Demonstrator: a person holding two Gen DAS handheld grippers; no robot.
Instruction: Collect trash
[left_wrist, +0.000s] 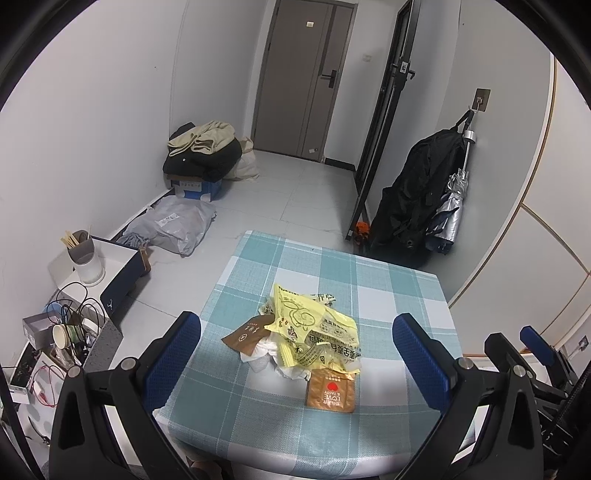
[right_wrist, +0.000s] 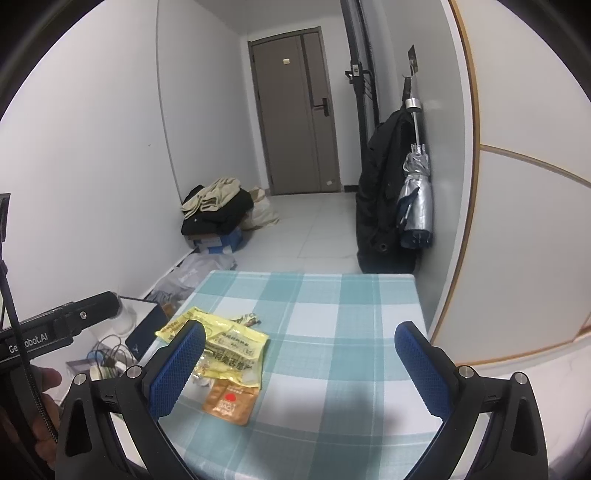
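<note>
A pile of trash lies on the teal checked table (left_wrist: 388, 295): a crumpled yellow plastic bag (left_wrist: 314, 321), a brown paper sleeve (left_wrist: 245, 334), white crumpled paper (left_wrist: 266, 354) and an orange "LOVE" sachet (left_wrist: 330, 391). My left gripper (left_wrist: 295, 354) is open and empty, hovering above the pile. My right gripper (right_wrist: 299, 365) is open and empty, above the table; the yellow bag (right_wrist: 229, 350) and orange sachet (right_wrist: 231, 400) lie beside its left finger (right_wrist: 181, 365). The right gripper also shows at the right edge of the left wrist view (left_wrist: 517, 354).
To the table's left stand a white box (left_wrist: 122, 266) with a cup of chopsticks (left_wrist: 83, 254), cables and a paper cup (left_wrist: 62, 336). A grey bag (left_wrist: 173, 225) and a clothes pile (left_wrist: 203, 151) lie on the floor. A black coat (left_wrist: 417, 199) and umbrella (left_wrist: 450, 206) hang right.
</note>
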